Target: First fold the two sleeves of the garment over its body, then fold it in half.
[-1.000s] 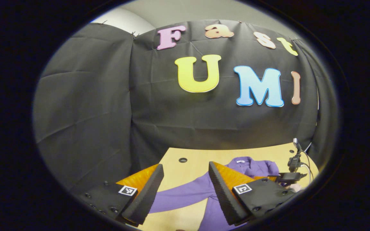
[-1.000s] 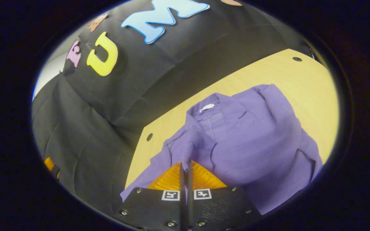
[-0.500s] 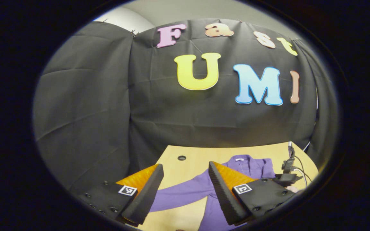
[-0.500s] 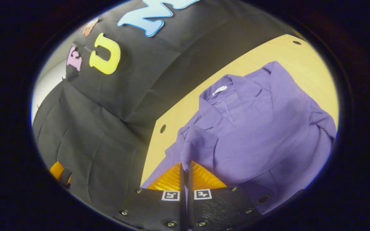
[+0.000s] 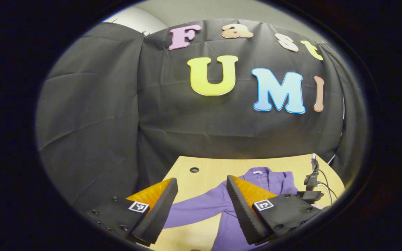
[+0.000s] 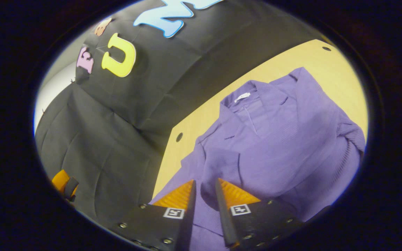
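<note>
We found the right claw [image 6: 204, 202] low over the purple collared cardigan [image 6: 277, 139], its fingers parted a little, with a fold of the cardigan's fabric lying between them and neither finger visibly pressing on it. From this claw the garment's body ran forward and to the right, up to the collar [image 6: 246, 101]. Its long axis lay diagonally across the bench [image 6: 291, 66]. One sleeve [image 6: 344, 157] already lay folded over the body at the right edge of the right gripper view.

The left claw [image 5: 199, 205] stood with its fingers wide apart, above the bench and holding nothing. Beyond and between its fingers the other sleeve [image 5: 194, 211] stretched flat on the bench [image 5: 215, 167], its long axis running sideways away from the body. We judged the left claw the nearer one to that sleeve, so the next fold would fall to it.

Compared with half a second earlier, the right claw's fingers had separated from a closed pinch and the fabric had settled. The left claw had hardly moved.
</note>
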`<state>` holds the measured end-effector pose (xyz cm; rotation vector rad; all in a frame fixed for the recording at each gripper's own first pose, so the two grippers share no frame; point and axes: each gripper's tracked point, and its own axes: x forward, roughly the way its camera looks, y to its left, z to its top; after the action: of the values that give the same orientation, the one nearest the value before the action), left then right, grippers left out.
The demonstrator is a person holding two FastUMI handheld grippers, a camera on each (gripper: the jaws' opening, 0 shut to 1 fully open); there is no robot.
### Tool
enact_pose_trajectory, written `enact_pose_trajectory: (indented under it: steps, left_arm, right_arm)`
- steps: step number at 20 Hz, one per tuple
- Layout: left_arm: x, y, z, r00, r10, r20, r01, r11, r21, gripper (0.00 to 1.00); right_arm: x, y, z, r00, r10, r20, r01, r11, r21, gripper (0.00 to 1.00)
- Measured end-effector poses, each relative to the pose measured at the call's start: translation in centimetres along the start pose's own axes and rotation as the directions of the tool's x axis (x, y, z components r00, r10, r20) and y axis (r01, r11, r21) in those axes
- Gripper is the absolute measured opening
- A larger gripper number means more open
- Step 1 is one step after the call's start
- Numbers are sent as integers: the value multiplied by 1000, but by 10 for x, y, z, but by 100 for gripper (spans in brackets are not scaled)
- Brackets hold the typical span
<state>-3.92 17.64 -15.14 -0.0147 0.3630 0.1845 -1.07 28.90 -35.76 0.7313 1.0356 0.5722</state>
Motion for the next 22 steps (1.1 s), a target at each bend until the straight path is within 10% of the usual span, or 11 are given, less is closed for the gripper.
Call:
enact_pose_trajectory:
  steps: [1,2,22]
  left_arm:
    - [2,0,-3,1000,0,-7,0,1000,-1,93]
    - [4,1,-9,1000,0,-15,0,1000,-3,93]
    - [89,156,-222,909,251,-333,-266,964,0,96]
  right_arm:
    - [0,-1,0,1000,-6,-1,6,1000,-11,48]
    - [-2,-1,-1,1000,-6,-4,6,1000,-20,52]
    - [-70,-16,37,985,-148,85,163,966,-200,66]
